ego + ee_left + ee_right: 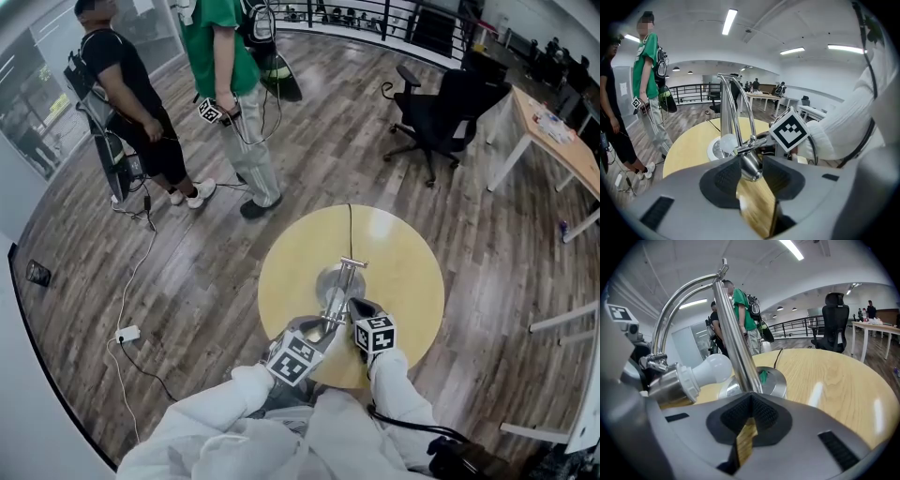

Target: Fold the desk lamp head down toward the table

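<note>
The left claw (751,172) clamped the lamp head (675,383), its bulb (712,367) angled low beside the lamp base (777,380) on the desk (834,380); the right claw (749,412) pinched the lamp post (733,343) above that base. Folding looked nearly complete; release remained.

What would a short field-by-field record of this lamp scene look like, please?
Surface: round yellow wooden table
Object: chrome desk lamp, round metal base, white bulb
Left claw: shut on the lamp's metal bulb socket
Right claw: shut on the lamp's upright chrome pole
Head: bulb points toward the base
Bystanders: person in green top, person in black
</note>
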A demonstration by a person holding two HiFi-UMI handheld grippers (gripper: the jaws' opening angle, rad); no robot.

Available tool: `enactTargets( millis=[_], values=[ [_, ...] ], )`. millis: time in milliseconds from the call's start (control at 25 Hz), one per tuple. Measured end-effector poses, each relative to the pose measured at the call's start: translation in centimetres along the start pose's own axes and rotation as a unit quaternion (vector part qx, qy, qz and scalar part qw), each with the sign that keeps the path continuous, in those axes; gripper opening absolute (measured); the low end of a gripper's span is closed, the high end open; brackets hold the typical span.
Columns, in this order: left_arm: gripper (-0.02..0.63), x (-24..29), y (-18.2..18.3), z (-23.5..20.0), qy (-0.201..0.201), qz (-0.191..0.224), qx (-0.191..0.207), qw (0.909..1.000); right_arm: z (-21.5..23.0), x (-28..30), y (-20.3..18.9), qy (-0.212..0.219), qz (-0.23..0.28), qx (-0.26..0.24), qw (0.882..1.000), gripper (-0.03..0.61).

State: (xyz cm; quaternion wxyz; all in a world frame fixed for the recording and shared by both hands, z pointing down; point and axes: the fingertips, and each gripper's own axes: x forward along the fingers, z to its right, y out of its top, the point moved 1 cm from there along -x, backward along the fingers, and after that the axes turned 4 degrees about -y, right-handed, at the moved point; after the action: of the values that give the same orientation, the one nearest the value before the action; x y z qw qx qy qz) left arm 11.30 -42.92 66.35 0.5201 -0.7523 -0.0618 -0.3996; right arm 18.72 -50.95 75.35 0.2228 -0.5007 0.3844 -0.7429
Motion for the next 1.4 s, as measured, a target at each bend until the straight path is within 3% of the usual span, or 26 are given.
enactTargets(
  millis=[600, 760, 880, 1000, 1160, 1280, 1400],
  values=[
    [0.137, -0.3, -0.2, 0.0, -0.008, 0.011, 0.003, 0.9999, -0.5, -0.3, -0.2, -0.025, -0.01, -0.001, 1.0, 0.012],
    [0.135, -1.5, -0.4, 0.5, -0.021, 0.022, 0.01, 0.9995, -0.8, -2.1, 0.3, -0.033, 0.014, 0.017, 0.999, 0.012],
    [0.135, -3.0, -0.5, 1.3, -0.033, 0.032, -0.006, 0.9989, -0.8, -4.1, 0.7, -0.046, 0.04, 0.043, 0.997, 0.012],
    [0.112, -5.2, 0.7, 1.6, -0.034, 0.098, -0.023, 0.9943, -1.2, -6.6, 1.7, -0.076, 0.075, 0.051, 0.993, 0.012],
    [0.061, -8.1, 2.8, 0.4, 0.014, 0.196, -0.029, 0.9802, -2.6, -10.5, 4.3, -0.134, 0.132, 0.043, 0.981, 0.012],
    [0.01, -8.4, 2.7, -0.6, 0.045, 0.208, -0.046, 0.9759, -4.2, -12.2, 5.1, -0.154, 0.154, 0.044, 0.975, 0.012],
    [0.002, -8.3, 1.6, -0.2, 0.037, 0.206, -0.074, 0.975, -5.8, -12.8, 4.4, -0.159, 0.152, 0.046, 0.974, 0.012]
  ],
)
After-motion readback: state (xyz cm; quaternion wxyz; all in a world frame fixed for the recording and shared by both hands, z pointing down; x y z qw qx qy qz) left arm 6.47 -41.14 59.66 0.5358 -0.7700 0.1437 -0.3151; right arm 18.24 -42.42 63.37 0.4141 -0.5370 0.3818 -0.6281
